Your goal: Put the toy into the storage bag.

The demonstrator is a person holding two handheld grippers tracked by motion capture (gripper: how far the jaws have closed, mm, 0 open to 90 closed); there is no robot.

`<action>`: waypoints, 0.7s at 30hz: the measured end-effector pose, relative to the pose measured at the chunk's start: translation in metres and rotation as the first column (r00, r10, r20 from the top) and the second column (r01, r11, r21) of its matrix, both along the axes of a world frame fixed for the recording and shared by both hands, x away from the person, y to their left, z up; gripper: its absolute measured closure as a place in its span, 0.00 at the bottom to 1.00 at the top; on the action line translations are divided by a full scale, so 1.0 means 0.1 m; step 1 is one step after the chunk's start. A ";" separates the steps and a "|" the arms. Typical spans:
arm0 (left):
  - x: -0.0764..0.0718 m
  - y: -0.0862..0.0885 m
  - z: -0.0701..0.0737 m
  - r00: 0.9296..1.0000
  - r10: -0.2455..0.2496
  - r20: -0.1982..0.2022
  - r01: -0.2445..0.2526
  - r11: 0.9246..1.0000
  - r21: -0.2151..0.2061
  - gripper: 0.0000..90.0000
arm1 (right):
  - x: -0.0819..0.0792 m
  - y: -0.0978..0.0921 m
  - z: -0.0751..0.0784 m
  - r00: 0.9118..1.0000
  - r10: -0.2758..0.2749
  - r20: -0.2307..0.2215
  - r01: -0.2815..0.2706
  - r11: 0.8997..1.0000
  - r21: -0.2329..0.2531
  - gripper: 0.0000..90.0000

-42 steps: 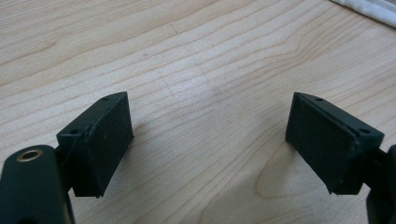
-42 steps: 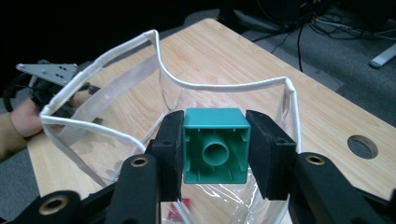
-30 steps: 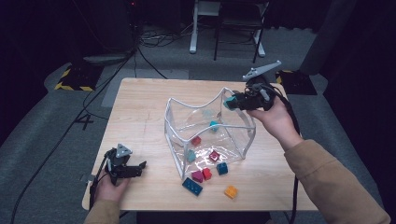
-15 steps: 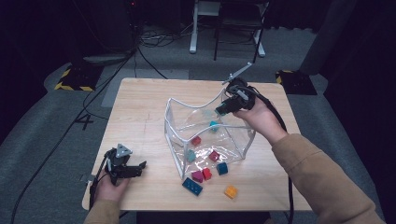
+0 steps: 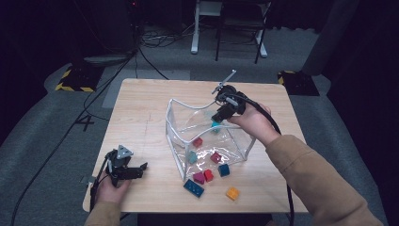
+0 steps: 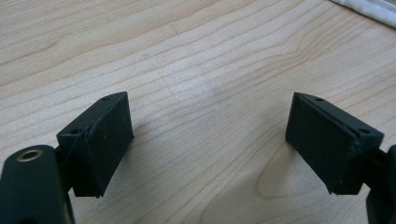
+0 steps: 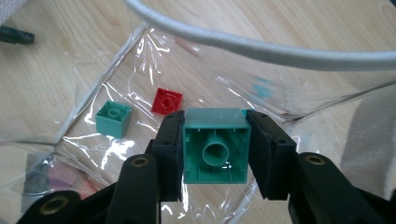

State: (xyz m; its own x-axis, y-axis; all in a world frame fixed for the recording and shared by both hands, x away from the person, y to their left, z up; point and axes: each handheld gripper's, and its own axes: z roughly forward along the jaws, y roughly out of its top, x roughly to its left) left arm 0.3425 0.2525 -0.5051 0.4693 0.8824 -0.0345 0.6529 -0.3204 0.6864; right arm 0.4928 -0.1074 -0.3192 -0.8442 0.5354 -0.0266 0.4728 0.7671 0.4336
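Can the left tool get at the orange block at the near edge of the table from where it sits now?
Probably yes. The left tool rests open and empty on the table, and the orange block lies outside the clear bag. Only the blue block sits between.

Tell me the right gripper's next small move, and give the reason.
Probably open the jaws and let go. The right gripper is shut on a teal block and is held over the clear bag, inside its white rim, with a red block and another teal block already lying below.
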 end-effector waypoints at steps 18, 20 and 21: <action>0.00 0.00 0.00 1.000 0.000 0.000 0.000 1.000 0.000 0.17 | 0.04 0.11 -0.12 0.994 0.033 -0.099 -0.040 0.997 -0.065 0.66; 0.00 0.00 0.00 1.000 0.000 0.000 0.000 1.000 0.000 0.17 | 0.05 0.11 -0.13 0.994 0.032 -0.107 -0.039 0.997 -0.065 0.66; 0.00 0.00 0.00 1.000 0.000 0.000 0.000 1.000 0.000 0.17 | 0.06 0.11 -0.13 0.993 0.029 -0.111 -0.036 0.997 -0.064 0.66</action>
State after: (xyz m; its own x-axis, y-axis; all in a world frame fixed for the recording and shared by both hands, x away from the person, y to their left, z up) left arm 0.3425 0.2525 -0.5050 0.4695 0.8822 -0.0343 0.6528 -0.3208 0.6862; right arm 0.4987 -0.0965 -0.3324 -0.8609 0.5076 0.0332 0.4890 0.8079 0.3290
